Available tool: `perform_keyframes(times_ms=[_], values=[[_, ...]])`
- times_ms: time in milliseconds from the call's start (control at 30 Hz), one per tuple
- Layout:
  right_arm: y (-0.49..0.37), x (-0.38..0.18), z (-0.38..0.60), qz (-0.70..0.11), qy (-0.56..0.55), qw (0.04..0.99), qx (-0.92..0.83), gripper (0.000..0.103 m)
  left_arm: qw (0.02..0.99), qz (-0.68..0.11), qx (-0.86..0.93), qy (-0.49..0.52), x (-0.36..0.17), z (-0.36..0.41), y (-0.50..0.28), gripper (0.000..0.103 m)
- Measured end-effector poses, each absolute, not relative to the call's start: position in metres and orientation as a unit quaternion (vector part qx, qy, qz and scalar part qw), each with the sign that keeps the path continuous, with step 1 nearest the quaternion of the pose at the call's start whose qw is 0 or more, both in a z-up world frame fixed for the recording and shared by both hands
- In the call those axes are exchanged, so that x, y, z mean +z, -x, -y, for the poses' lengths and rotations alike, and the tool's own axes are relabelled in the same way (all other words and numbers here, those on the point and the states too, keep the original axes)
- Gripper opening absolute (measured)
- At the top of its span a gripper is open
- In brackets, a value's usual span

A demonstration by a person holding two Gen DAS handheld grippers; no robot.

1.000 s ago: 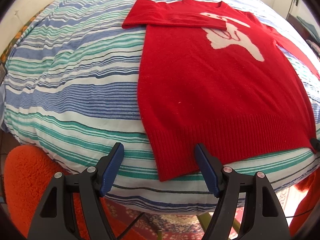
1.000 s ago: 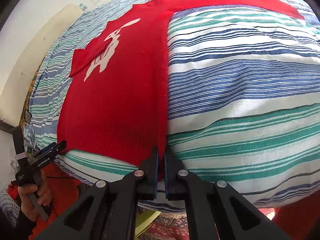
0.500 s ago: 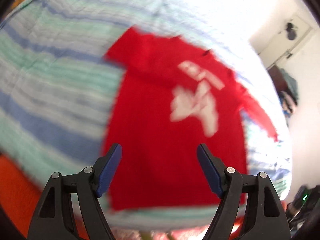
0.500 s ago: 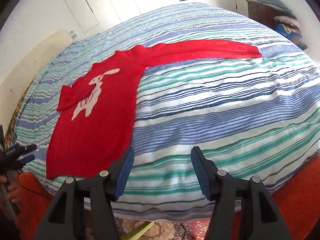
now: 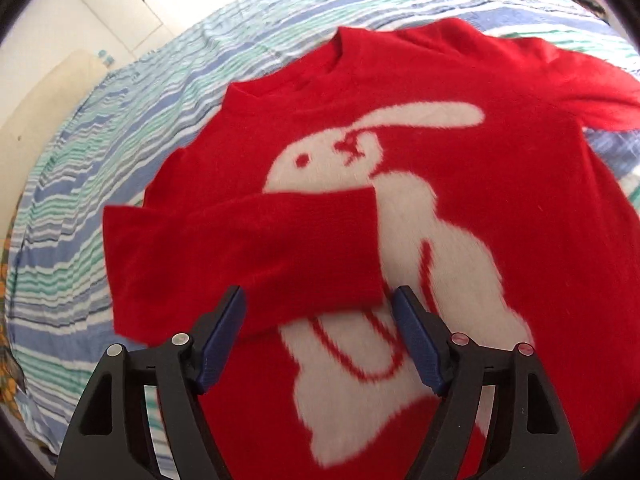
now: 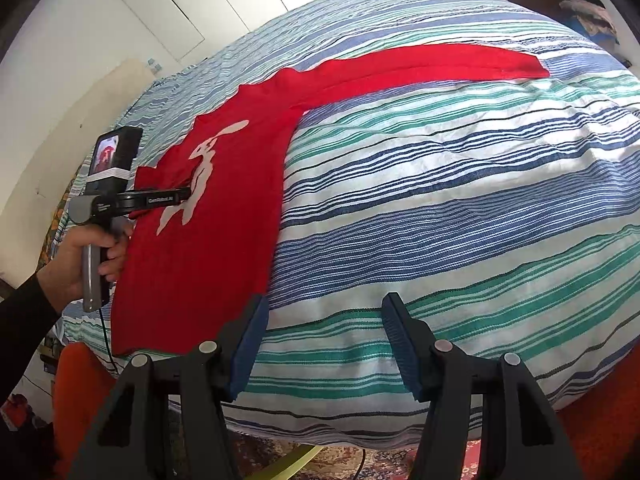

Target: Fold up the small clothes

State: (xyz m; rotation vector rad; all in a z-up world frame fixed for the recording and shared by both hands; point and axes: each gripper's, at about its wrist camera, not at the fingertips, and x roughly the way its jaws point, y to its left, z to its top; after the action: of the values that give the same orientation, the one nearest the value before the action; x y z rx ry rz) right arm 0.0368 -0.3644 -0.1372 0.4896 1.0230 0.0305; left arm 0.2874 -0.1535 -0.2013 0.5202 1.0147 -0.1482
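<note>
A red sweater [image 5: 500,208] with a white rabbit [image 5: 440,240] lies flat on a striped bed cover [image 6: 460,184]. One sleeve [image 5: 248,252] is folded across the chest. The other sleeve [image 6: 424,66] stretches out straight over the cover. My left gripper [image 5: 320,316] is open and hovers just above the folded sleeve's cuff; it also shows in the right wrist view [image 6: 186,196], over the rabbit. My right gripper [image 6: 322,320] is open and empty, above the cover beside the sweater's hem [image 6: 192,320].
The bed's near edge drops to an orange rug [image 6: 600,412] and a patterned carpet [image 6: 360,460]. White cupboard doors [image 6: 168,12] stand behind the bed. A shelf with clothes [image 6: 580,4] is at the far right.
My right gripper let go of the sweater's hem corner, opened and drew back. My left gripper moved from the hem up over the chest to the folded sleeve.
</note>
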Motion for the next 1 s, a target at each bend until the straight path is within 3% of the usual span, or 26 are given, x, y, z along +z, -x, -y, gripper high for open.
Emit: perform_keyframes(times_ms=[33,67,233,333,433,533,667,1000], values=[[-0.038,-0.138,0.365,-0.487,-0.233,0.842,0.014,0.059,0.844,-0.476,-0.07,-0.236,-0.2,0.15,-0.29,0.056],[-0.04,-0.139,0.365,-0.488,-0.232,0.841,0.013,0.059,0.844,-0.484,-0.069,-0.219,-0.198,0.143,-0.296,0.008],[-0.042,-0.137,0.362,-0.484,-0.222,0.846,0.011,0.059,0.881,-0.468,-0.048,-0.056,-0.131,0.053,-0.319,0.006],[-0.041,-0.133,0.361,-0.475,-0.212,0.854,0.005,0.059,0.895,-0.442,0.009,0.05,-0.086,-0.058,-0.324,0.006],[-0.041,-0.134,0.361,-0.474,-0.21,0.855,0.0,0.059,0.889,-0.435,0.095,0.108,-0.08,-0.158,-0.321,0.006],[-0.044,-0.138,0.359,-0.482,-0.206,0.852,-0.004,0.059,0.859,-0.457,0.173,0.156,-0.107,-0.24,-0.319,0.006],[-0.048,-0.141,0.353,-0.486,-0.192,0.853,-0.004,0.059,0.841,-0.477,0.2,0.157,-0.139,-0.264,-0.321,0.006],[-0.052,-0.145,0.349,-0.493,-0.177,0.852,-0.015,0.059,0.81,-0.47,0.321,0.142,-0.153,-0.29,-0.28,0.005]])
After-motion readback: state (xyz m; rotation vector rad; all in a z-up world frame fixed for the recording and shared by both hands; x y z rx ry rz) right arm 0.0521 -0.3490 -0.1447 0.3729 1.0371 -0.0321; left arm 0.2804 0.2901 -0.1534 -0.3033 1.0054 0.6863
